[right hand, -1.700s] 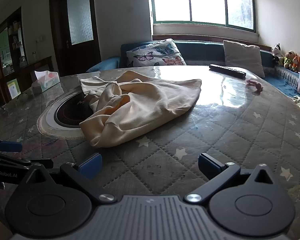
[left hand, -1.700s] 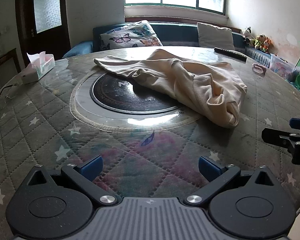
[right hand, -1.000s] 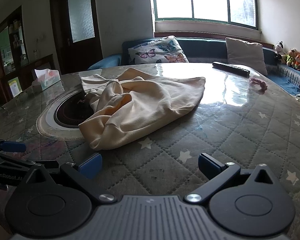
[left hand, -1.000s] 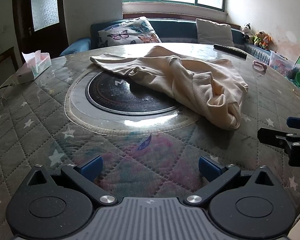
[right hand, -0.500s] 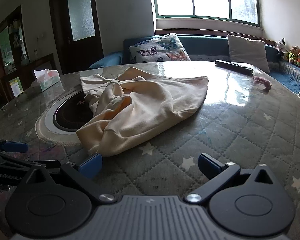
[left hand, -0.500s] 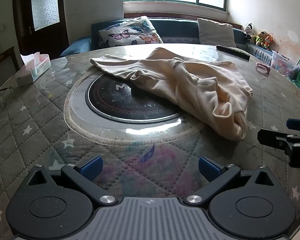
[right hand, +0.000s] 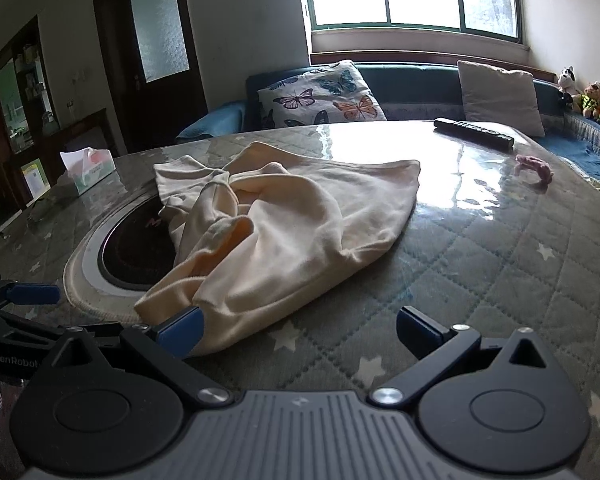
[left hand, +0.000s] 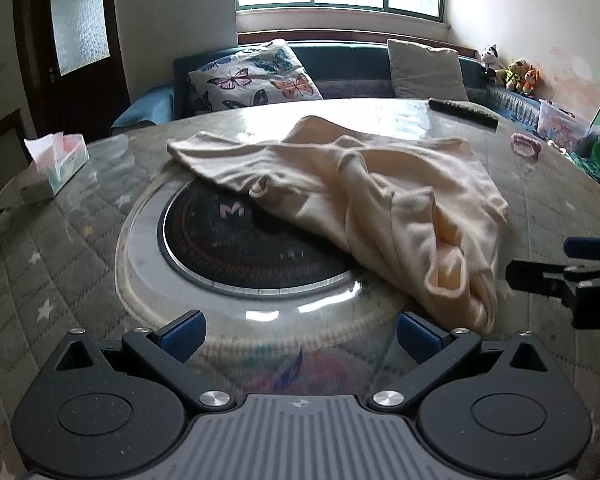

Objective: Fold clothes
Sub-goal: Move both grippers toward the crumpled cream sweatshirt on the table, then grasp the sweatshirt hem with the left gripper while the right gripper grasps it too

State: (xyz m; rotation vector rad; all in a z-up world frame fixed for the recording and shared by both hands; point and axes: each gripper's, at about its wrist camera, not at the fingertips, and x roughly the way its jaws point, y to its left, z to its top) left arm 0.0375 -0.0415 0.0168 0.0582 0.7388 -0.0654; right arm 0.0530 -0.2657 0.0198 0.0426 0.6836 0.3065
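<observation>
A crumpled cream garment lies on the round table, partly over the dark round hob; it also shows in the right wrist view. My left gripper is open and empty, just short of the garment's near edge. My right gripper is open, its left fingertip at the garment's near hem. The right gripper shows at the right edge of the left wrist view, and the left gripper at the left edge of the right wrist view.
The table has a quilted star cover under glass. A tissue box stands at the left, a remote and a pink object at the far right. A sofa with pillows lies behind.
Both grippers have moved forward toward the garment; it looms larger in both views. The right gripper's left fingertip now reaches the hem. Both stay open.
</observation>
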